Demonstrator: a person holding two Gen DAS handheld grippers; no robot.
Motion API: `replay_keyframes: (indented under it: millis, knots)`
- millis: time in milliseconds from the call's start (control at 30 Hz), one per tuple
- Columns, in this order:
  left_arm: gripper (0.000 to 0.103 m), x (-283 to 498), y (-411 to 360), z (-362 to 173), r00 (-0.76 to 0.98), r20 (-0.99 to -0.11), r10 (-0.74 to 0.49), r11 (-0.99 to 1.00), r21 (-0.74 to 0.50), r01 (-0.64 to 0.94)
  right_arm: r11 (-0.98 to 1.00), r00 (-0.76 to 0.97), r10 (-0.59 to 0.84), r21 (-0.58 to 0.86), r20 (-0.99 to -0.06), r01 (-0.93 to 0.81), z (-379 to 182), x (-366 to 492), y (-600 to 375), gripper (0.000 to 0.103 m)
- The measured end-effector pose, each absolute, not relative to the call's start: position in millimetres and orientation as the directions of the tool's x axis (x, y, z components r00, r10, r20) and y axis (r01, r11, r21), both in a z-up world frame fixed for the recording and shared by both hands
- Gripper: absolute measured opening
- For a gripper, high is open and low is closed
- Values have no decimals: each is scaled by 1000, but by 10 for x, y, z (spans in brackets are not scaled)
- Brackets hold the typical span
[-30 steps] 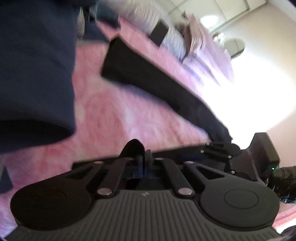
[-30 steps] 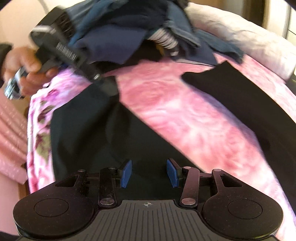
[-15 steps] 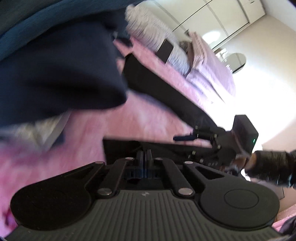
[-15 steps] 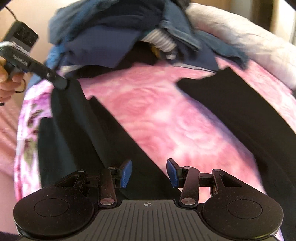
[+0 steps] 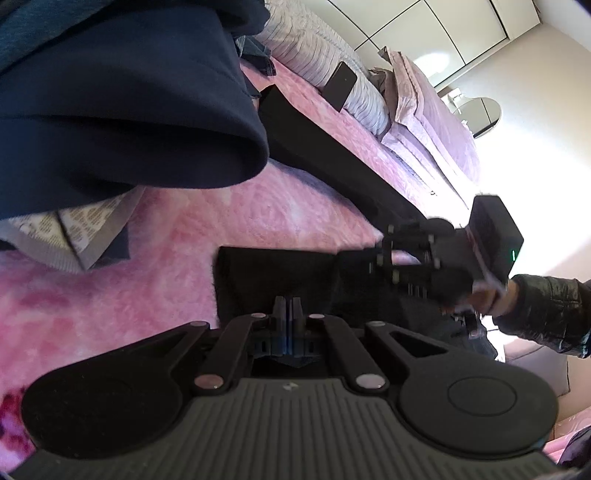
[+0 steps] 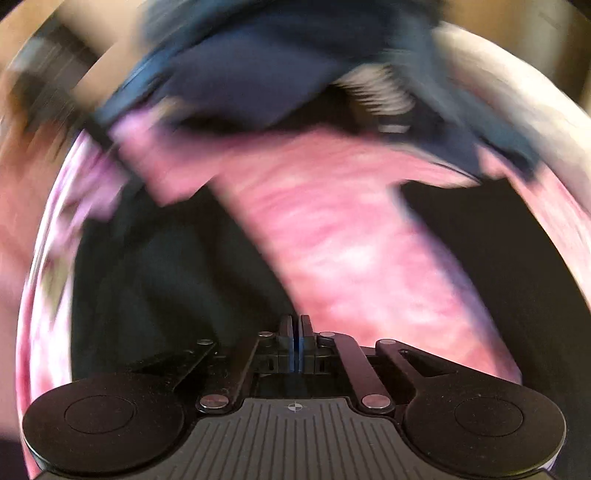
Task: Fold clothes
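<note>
Left wrist: two tools, one black garment.

A pink, mottled bedspread is covering the bed. A striped grey pillow is lying along the far edge of the bed, with a flat black rectangular object leaning against it. A folded mauve quilt is lying just beyond the pillow. White cabinet doors are lining the far wall. A round mirror is standing beside the quilt. Strong light is washing out the wall at the right. The right wrist view is blurring heavily.
</note>
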State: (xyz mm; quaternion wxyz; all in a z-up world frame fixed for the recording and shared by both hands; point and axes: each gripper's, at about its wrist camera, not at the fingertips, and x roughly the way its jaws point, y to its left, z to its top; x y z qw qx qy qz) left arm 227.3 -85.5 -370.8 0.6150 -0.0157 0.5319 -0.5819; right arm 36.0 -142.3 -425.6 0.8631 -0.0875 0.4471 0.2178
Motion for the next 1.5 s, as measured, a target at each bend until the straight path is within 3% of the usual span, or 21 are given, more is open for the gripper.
replay_keyframes:
  millis: [167,200,300,367,400,600,833,1100,1133,1233,1367,1500]
  knots:
    - [0,2303,-972,-3756,-239,-664,-709,343,-620,705,908,510,295,72,-808,-412,-4333,480,-1557,0]
    - [3,2307,-1006,-3766,-238,-672,-701,349,-615,707,915,516,301,91,-802,-393,-4335,470,-1583,1]
    - [29,2310,-1139,-3806,-240,-701,-671,370,-598,712,931,539,305,128,-785,-340,-4299,439,-1644,5]
    - [30,2293,-1234,-3820,-233,-720,-654,376,-576,726,936,559,295,117,-775,-332,-4220,362,-1623,37]
    - [32,2282,-1282,-3826,-227,-729,-646,378,-563,735,938,569,291,111,-769,-329,-4177,323,-1610,43]
    - [35,2298,-1353,-3852,-218,-728,-650,416,-581,700,915,550,341,136,-762,-379,-4102,162,-1438,45]
    - [31,2144,-1110,-3560,-155,-641,-752,324,-564,760,871,529,427,176,-733,-459,-4107,423,-1274,45]
    - [31,1855,-833,-3796,-161,-730,-665,347,-492,799,694,403,420,2,-813,-720,-4418,703,-784,44]
    - [31,1822,-802,-3825,-154,-730,-666,349,-487,800,685,398,413,-8,-819,-728,-4452,725,-753,38]
    - [30,1792,-747,-3849,-137,-718,-682,359,-492,793,711,382,439,55,-813,-701,-4402,823,-824,0]
    - [27,1791,-730,-3836,-122,-722,-682,361,-476,802,846,509,421,123,-751,-518,-4246,1082,-1140,0]
    - [27,1790,-768,-3756,-132,-704,-698,346,-493,798,822,477,452,144,-754,-551,-4191,1115,-1138,0]
